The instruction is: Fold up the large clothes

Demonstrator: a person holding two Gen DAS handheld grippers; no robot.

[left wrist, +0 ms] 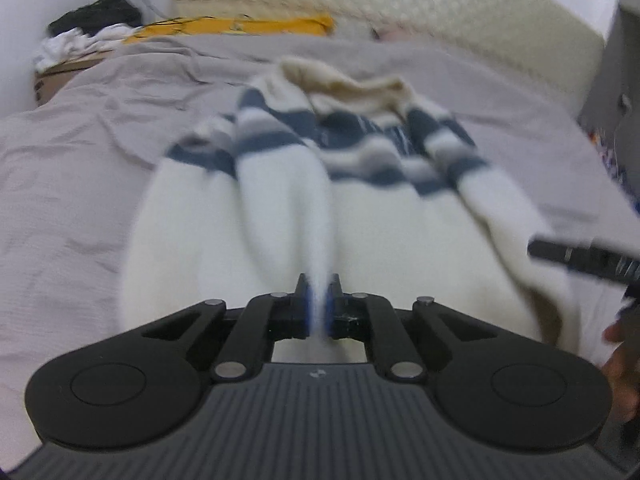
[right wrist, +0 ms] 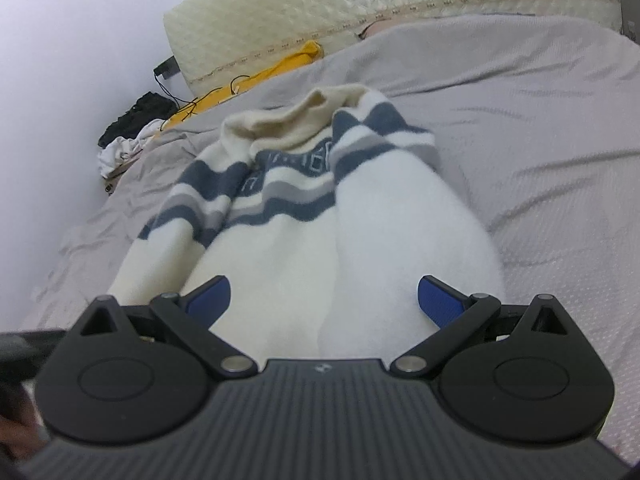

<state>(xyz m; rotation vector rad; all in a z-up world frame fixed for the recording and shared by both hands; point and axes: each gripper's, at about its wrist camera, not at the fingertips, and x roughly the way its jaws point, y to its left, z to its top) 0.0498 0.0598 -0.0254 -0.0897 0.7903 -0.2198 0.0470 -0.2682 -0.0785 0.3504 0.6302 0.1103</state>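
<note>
A white sweater [left wrist: 380, 232] with navy and grey stripes and a cream collar lies on the grey bedsheet [left wrist: 80, 152], collar at the far end, both sleeves folded over the body. My left gripper [left wrist: 319, 300] is shut on a pinched ridge of the sweater's white hem, and the cloth runs up between its blue pads. In the right wrist view the same sweater [right wrist: 300, 248] fills the middle. My right gripper [right wrist: 324, 300] stands wide open just over the near white hem, with nothing pressed between its fingers. Its black finger [left wrist: 580, 258] shows at the right edge of the left wrist view.
A quilted cream headboard [right wrist: 360, 8] stands behind the bed. Yellow cloth [left wrist: 240, 26] lies along the far edge. A cardboard box with black and white clothes [left wrist: 88, 36] sits at the far left by the white wall. A hand [left wrist: 624, 364] shows at the right.
</note>
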